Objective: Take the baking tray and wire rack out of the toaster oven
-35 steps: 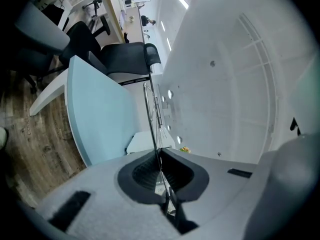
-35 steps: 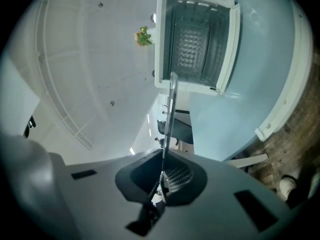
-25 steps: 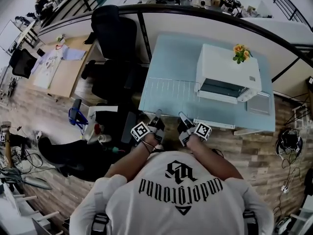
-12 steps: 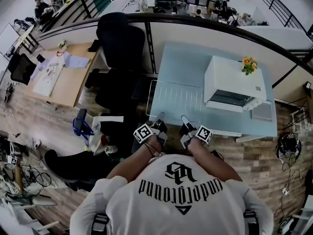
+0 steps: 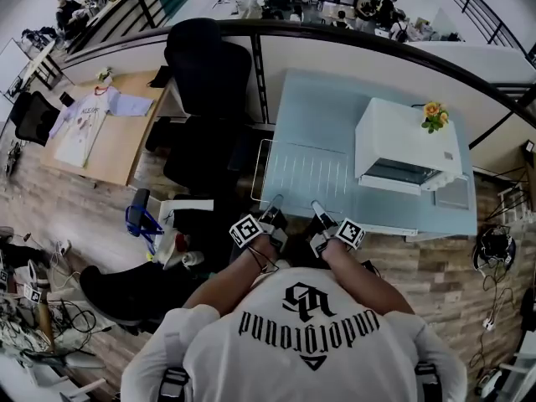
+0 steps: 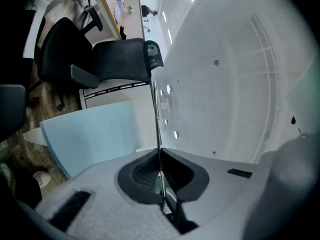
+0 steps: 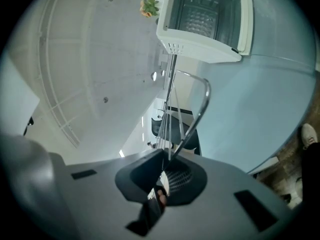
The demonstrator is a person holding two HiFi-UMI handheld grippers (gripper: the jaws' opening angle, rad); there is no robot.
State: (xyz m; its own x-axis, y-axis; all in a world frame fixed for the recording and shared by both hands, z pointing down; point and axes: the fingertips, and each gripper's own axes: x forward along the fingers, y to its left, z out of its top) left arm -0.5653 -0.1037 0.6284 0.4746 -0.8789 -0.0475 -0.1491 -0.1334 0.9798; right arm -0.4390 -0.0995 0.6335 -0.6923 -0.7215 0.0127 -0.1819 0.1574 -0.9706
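Note:
The wire rack (image 5: 295, 171) is out of the white toaster oven (image 5: 408, 141) and hangs level over the left part of the pale blue table (image 5: 318, 107). My left gripper (image 5: 274, 204) and right gripper (image 5: 317, 208) are both shut on its near edge. In the left gripper view the rack (image 6: 157, 119) shows edge-on as a thin wire running into the closed left gripper (image 6: 161, 184). In the right gripper view the rack's wires (image 7: 192, 116) run from the right gripper (image 7: 165, 170) towards the open oven (image 7: 205, 19). A flat grey tray (image 5: 457, 193) lies right of the oven.
Yellow flowers (image 5: 433, 114) stand on the oven's top. A black office chair (image 5: 205, 74) sits just left of the table, and a partition rail (image 5: 352, 36) runs behind it. A wooden desk (image 5: 100, 128) is further left. Cables and clutter cover the floor at the lower left (image 5: 42, 325).
Both grippers have carried the rack a little to the left, away from the oven's front. Its left side now overhangs the table's left edge. Both grips are unchanged.

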